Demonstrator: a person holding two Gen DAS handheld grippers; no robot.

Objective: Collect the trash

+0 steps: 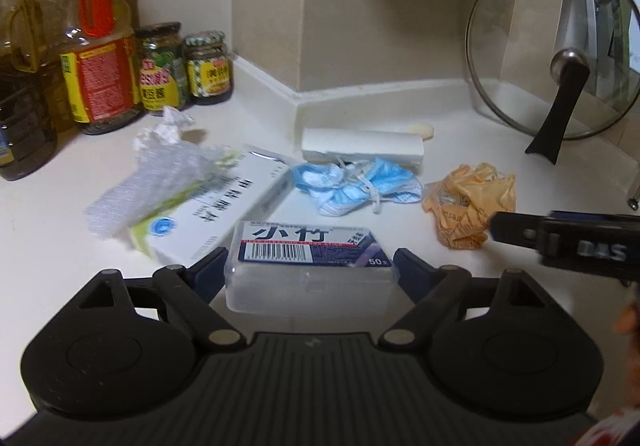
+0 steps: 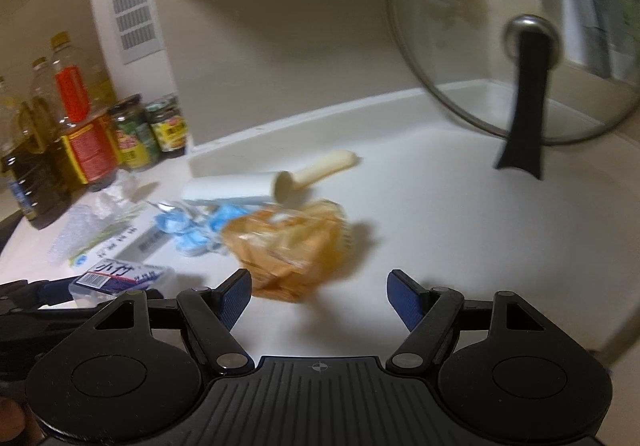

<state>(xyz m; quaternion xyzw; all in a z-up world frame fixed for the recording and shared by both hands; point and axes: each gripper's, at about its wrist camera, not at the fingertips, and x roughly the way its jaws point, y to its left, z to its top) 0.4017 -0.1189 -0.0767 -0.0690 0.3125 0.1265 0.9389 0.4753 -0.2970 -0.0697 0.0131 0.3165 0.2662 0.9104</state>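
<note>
Left gripper [image 1: 311, 258]: jaws apart, flanking a clear plastic box [image 1: 310, 270] with a blue-and-white barcode label; whether the pads touch its end walls cannot be told. Right gripper [image 2: 319, 292]: jaws apart, nothing between the blue pads; bare white countertop [image 2: 460, 230] lies under and ahead of them, with open room from 12 to 3 o'clock.

In the right wrist view, a crumpled orange wrapper [image 2: 290, 246] sits at 11 o'clock, just beyond the left fingertip. In the left wrist view, this wrapper lies at 2 o'clock, with the right gripper's tip just beside it.

Outward from the box in the left wrist view: a long white carton [image 1: 212, 214] at 10 o'clock, its near corner just beside the box, with clear crinkled plastic [image 1: 152, 182] lying over it; a blue face mask [image 1: 356, 184] at 12 o'clock; behind it a white roll [image 1: 360, 144] against the raised backsplash edge.

Perimeter: oil bottles [image 1: 96, 46] and sauce jars [image 1: 208, 66] line the wall at 10 o'clock; a glass pan lid [image 1: 552, 46] leans upright at 2 o'clock. The counter's corner step closes the far side.
</note>
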